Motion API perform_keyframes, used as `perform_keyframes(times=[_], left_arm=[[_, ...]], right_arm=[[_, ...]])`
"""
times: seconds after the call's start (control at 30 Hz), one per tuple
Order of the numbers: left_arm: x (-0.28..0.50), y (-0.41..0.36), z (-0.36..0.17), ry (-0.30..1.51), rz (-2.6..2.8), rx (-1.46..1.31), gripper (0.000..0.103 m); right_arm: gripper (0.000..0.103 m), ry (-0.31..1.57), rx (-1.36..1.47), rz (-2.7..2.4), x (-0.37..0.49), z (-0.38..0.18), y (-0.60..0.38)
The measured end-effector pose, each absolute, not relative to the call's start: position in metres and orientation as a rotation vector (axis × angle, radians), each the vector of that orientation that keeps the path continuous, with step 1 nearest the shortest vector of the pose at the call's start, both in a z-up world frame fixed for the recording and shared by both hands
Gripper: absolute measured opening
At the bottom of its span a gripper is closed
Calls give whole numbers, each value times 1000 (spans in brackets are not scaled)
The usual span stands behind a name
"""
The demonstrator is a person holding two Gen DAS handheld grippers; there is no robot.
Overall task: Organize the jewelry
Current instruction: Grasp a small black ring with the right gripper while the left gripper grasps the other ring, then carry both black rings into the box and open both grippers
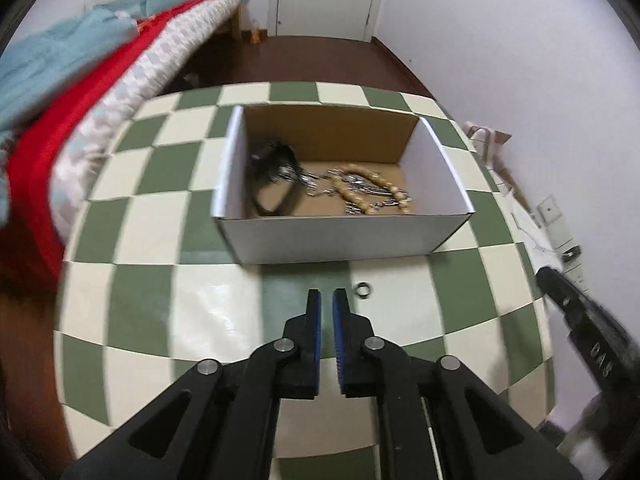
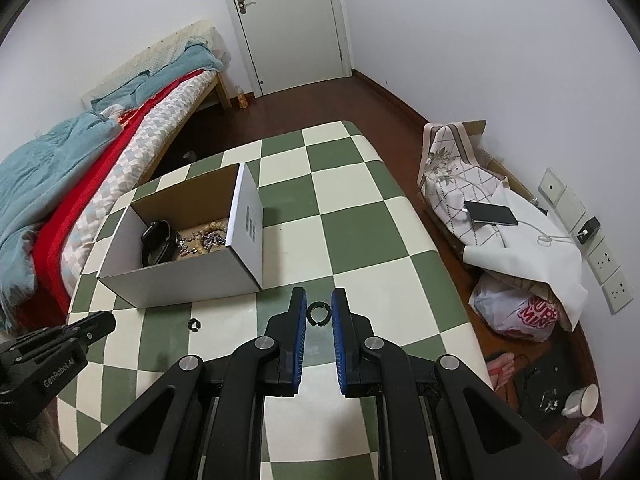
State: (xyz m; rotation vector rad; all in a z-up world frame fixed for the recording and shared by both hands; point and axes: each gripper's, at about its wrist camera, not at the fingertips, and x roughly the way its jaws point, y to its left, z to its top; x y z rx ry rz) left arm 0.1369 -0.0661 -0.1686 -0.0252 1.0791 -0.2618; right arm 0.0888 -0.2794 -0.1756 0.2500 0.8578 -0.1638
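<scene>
An open white cardboard box [image 1: 344,236] [image 2: 192,282] stands on the green-and-cream checkered table [image 1: 152,312] [image 2: 360,224]. Inside lie a black watch [image 1: 272,184] [image 2: 158,240] and beaded and silver chain jewelry [image 1: 368,192] [image 2: 204,240]. A small dark ring [image 1: 364,290] [image 2: 194,325] lies on the table before the box, just right of my left gripper [image 1: 327,300], whose jaws are nearly closed with nothing between them. A second dark ring [image 2: 319,313] lies between the fingers of my right gripper [image 2: 319,300], which is open around it and does not touch it.
A bed with blue and red covers [image 2: 80,168] runs along the left. A covered stand with a phone [image 2: 490,214], bags and a cup [image 2: 580,400] sit on the floor at the right. A white door [image 2: 288,20] is at the back.
</scene>
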Motion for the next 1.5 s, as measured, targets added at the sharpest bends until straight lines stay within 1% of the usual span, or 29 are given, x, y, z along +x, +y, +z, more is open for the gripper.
perform_keyframes(times=[0.03,0.07,0.1,0.23,0.3,0.33,0.37,0.4,0.43,0.6,0.7,0.83,1.0,1.2,1.43,1.5], left_arm=[[139,-71,-172,1082,-260,-12,25],[142,-79,-177,1081,-260,6,51],[144,-86,-182,1078,-269,16,59],[152,-111,-205,1101,-252,123,59],[152,-120,-216,1114,-240,174,56],[152,-124,-221,1114,-241,193,52],[151,-124,-219,1089,-245,190,38],[150,-125,-218,1080,-251,196,17],[150,-126,-218,1084,-253,201,11],[145,-118,-207,1069,-257,177,10],[141,-98,-182,1038,-255,113,10],[140,-70,-135,961,-247,57,10],[170,-56,-96,923,-247,22,10],[220,-52,-99,1028,-289,-62,10],[254,-54,-105,1117,-308,-78,11],[260,-52,-104,1127,-299,-75,14]], right_arm=[[13,860,253,-163,89,-176,-279],[13,861,255,-162,89,-177,-279],[13,862,257,-161,89,-178,-278],[13,864,265,-165,88,-180,-279],[13,862,267,-170,87,-181,-281],[13,862,271,-173,87,-181,-282],[13,862,277,-175,87,-181,-285],[13,860,282,-180,86,-181,-287],[13,859,283,-183,85,-181,-289],[13,854,287,-191,84,-180,-294],[13,844,289,-190,82,-176,-295],[13,826,295,-180,81,-166,-295],[13,807,305,-125,94,-148,-286],[13,836,353,2,151,-135,-263],[13,970,475,103,218,-148,-251],[14,995,493,107,230,-149,-249]])
